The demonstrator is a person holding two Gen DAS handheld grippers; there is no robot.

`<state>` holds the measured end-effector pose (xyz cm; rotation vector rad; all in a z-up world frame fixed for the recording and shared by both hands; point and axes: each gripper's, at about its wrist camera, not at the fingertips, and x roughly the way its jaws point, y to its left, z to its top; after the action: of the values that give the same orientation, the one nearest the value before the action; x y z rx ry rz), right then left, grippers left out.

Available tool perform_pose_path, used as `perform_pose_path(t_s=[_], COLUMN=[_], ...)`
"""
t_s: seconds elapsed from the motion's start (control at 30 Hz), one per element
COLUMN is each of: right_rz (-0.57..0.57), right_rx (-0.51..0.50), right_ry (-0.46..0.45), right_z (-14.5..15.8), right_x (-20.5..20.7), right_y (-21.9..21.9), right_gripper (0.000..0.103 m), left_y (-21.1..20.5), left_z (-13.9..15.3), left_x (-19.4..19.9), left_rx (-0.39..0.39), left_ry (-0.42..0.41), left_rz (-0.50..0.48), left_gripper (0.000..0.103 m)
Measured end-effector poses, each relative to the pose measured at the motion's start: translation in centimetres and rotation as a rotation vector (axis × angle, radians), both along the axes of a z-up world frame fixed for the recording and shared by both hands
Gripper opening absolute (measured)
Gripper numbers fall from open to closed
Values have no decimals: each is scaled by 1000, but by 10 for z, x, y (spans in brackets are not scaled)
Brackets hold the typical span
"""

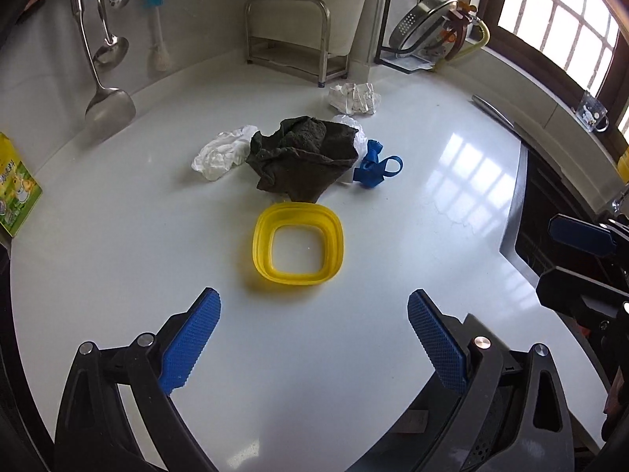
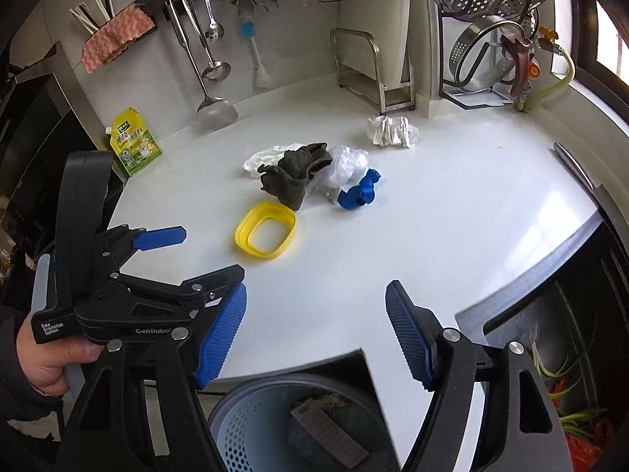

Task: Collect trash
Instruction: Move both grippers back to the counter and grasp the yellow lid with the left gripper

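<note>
Bare counter (image 1: 298, 354) before yellow ring (image 1: 299, 249)

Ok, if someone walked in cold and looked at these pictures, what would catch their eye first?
Probably the bright yellow ring, lying flat mid-counter just ahead of the open left gripper. Right behind it sits a crumpled dark cloth with white plastic and a blue scrap beside it. A perforated bin waits below the counter's edge, under the open right gripper.

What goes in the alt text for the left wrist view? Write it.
The open left gripper hovers over a white countertop, facing a yellow plastic ring. Behind the ring lie a dark rag, white crumpled plastic, a blue scrap and a wad of paper.
</note>
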<state>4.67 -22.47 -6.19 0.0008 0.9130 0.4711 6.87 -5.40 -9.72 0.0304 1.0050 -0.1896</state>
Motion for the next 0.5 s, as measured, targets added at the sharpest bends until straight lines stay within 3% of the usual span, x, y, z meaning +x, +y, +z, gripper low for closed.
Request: perform_pose_path(t_s=[0.5], right_rz=[3], right_rx=[-10], right_ry=[26], right_z=[-15], right_x=[75], right_y=[16], right_gripper=[70], left_y=[-6], left_z=[-37], left_x=[55], left_rx=[13], left_ry=[66], left_rz=[34], left_gripper=[94])
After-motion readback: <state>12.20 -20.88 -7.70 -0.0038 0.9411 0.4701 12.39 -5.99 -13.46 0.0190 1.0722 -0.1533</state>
